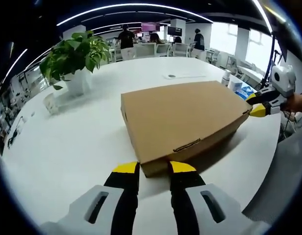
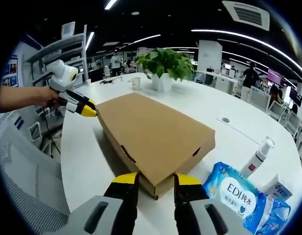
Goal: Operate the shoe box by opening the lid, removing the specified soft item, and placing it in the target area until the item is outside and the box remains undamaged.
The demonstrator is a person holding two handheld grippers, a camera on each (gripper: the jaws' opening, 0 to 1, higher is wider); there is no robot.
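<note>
A closed brown cardboard shoe box (image 1: 183, 117) lies flat on the white round table (image 1: 58, 147), lid down. My left gripper (image 1: 154, 169) is open, and its yellow tips straddle the box's near corner. My right gripper (image 1: 255, 104) comes in from the right, with its tips at the opposite corner. In the right gripper view the same box (image 2: 151, 134) runs away from me. There my right gripper (image 2: 157, 180) stands open with a corner of the box between its tips. The left gripper (image 2: 89, 110), held by a hand, touches the far left corner. The soft item is hidden inside.
A potted plant (image 1: 75, 58) in a white pot stands at the table's far side, also seen as the plant (image 2: 163, 66). A blue wipes pack (image 2: 234, 193), a white spray bottle (image 2: 256, 159) and a small carton (image 2: 278, 188) lie right of the box. A grey chair (image 2: 28, 181) stands at the table's edge.
</note>
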